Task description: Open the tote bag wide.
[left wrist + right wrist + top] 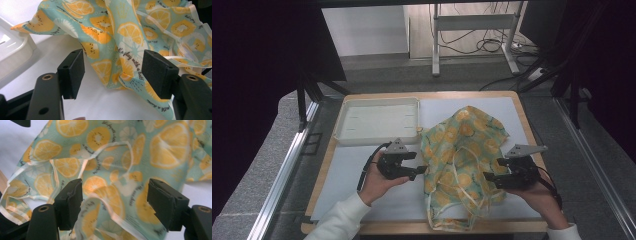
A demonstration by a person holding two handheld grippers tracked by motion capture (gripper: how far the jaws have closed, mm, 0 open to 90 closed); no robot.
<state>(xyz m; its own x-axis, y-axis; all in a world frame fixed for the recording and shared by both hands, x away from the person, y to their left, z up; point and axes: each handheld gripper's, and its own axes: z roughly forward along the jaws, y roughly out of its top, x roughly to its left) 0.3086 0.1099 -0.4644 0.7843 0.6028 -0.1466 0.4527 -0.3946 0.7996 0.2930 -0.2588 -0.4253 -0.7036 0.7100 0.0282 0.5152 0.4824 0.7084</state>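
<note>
— Cloth [464, 155] first: that crumpled teal piece printed with orange and kiwi slices sits right of centre in the high view, on the white sheet covering the tabletop [327, 165], reaching from mid-frame down to the near wooden edge.

— And the grippers?

— Left gripper [418, 171] is at the cloth's left edge, right gripper [488, 179] at its lower right edge, each held in a hand coming up from the bottom of the frame. White sleeves show at both wrists, and both grippers point inward, toward each other across the cloth.

— Do the close views add anything?

— Plenty. The left gripper view shows its fingers [72, 72] spread wide, with a folded edge of the cloth [125, 45] lying between them and not pinched. You can read script printed on it there, which the high view is too far off to show. A corner of the white tray [15, 50] shows at that frame's left.

— The right one?

— Its fingers [70, 202] are spread too, hovering over the cloth [140, 152], with pale ribbon ties [57, 170] looping across the print. From above those ties are just thin lines.

— And the tray from above?

— White tray [377, 120] at upper left of the tabletop, its right end close to the cloth.
</note>
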